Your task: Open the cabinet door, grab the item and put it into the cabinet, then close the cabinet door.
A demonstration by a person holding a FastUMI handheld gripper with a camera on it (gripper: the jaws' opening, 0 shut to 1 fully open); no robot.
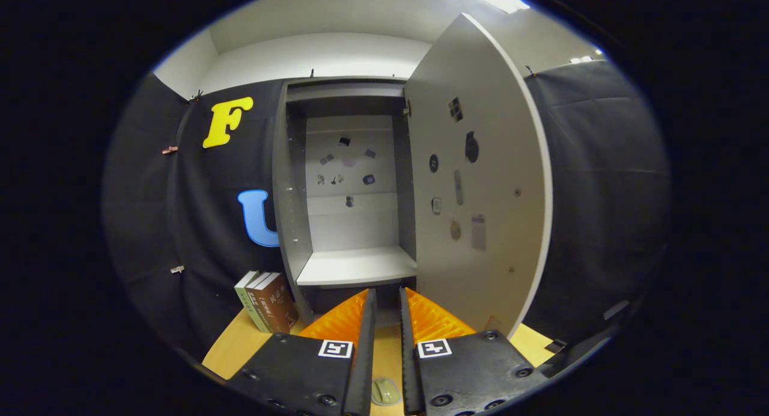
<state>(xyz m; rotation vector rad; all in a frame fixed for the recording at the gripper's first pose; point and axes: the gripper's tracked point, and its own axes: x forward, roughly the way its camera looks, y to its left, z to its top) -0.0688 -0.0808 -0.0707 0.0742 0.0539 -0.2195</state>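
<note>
Hand-held gripper (387,302) level, fingers parted (nothing between), aimed at cabinet (354,266), door (480,181) open, books (267,302) beside.

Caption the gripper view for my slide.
Empty open gripper faces grey cabinet, its door swung open; books stand alongside.

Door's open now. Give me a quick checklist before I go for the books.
1. Cabinet door swung wide open: ok.
2. Shelf has free room for an item: ok.
3. Books reachable, standing left of the cabinet on the table: ok.
4. Gripper empty, fingers narrowly apart with nothing between them: ok.
5. Fingers wide enough for the books: not ok, likely need opening.
6. Small object low between the fingers, what it is: cannot tell.
</note>
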